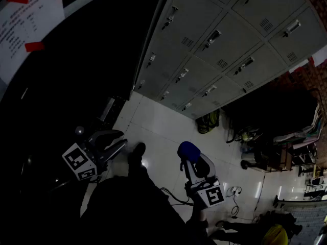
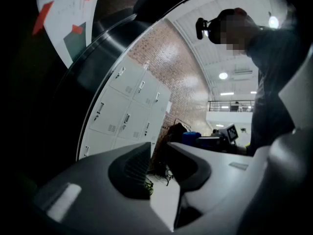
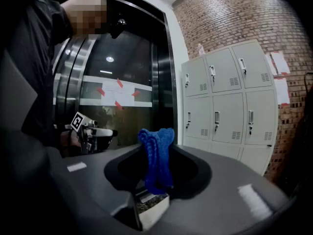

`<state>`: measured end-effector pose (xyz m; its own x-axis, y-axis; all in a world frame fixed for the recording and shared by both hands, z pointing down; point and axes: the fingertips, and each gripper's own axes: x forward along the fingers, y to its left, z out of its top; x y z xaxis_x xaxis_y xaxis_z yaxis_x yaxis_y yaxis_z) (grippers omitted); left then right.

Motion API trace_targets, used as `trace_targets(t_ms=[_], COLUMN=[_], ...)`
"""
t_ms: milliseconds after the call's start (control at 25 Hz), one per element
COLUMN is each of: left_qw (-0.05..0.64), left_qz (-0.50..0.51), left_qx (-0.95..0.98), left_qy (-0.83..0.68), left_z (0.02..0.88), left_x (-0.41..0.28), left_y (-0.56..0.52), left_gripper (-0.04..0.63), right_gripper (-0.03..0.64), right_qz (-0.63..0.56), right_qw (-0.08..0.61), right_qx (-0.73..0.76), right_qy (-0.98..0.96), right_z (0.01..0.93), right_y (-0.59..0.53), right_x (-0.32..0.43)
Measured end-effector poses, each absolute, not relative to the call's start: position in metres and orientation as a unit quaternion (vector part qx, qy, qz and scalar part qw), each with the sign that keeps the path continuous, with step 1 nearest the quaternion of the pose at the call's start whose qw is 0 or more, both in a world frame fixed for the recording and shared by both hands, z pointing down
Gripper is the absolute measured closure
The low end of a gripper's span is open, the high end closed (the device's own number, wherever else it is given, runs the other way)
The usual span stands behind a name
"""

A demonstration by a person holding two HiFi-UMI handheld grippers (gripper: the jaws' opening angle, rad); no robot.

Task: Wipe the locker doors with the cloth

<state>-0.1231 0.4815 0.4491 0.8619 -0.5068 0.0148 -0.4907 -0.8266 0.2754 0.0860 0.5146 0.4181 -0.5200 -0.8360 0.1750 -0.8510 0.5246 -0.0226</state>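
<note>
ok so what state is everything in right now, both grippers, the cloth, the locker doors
left gripper: open, fingers a little apart, nothing between them
right gripper: shut on the blue cloth
blue cloth: bunched up, pinched upright, not touching the lockers
locker doors: all closed

Your bright blue ribbed knit cloth (image 3: 156,155) is one solid colour. You face pale grey metal locker doors (image 3: 230,102) and a red-brown brick wall (image 3: 230,18) with lighter mortar lines. You stand on a glossy white tile floor (image 1: 158,124). The white paper notice (image 1: 23,29) carries red tape tabs. Your left gripper (image 1: 118,141) and right gripper (image 3: 156,175) are dark grey, with marker cubes (image 1: 79,161) black squares on white.
</note>
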Motion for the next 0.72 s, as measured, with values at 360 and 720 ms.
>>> trace_targets(t_ms=[360, 720], left_qw=[0.154, 0.138], left_qz=[-0.009, 0.007], left_qx=[0.962, 0.955], left_qy=[-0.227, -0.263], left_z=[0.437, 0.416], left_x=[-0.026, -0.021], left_y=[0.326, 0.217], left_gripper=[0.503, 0.503], right_gripper=[0.489, 0.489], right_qz=[0.070, 0.041], right_qw=[0.062, 0.051], right_qx=[0.508, 0.481], right_qy=[-0.856, -0.874], right_z=[0.411, 0.389], right_y=[0.366, 0.228], right_x=[0.173, 0.183])
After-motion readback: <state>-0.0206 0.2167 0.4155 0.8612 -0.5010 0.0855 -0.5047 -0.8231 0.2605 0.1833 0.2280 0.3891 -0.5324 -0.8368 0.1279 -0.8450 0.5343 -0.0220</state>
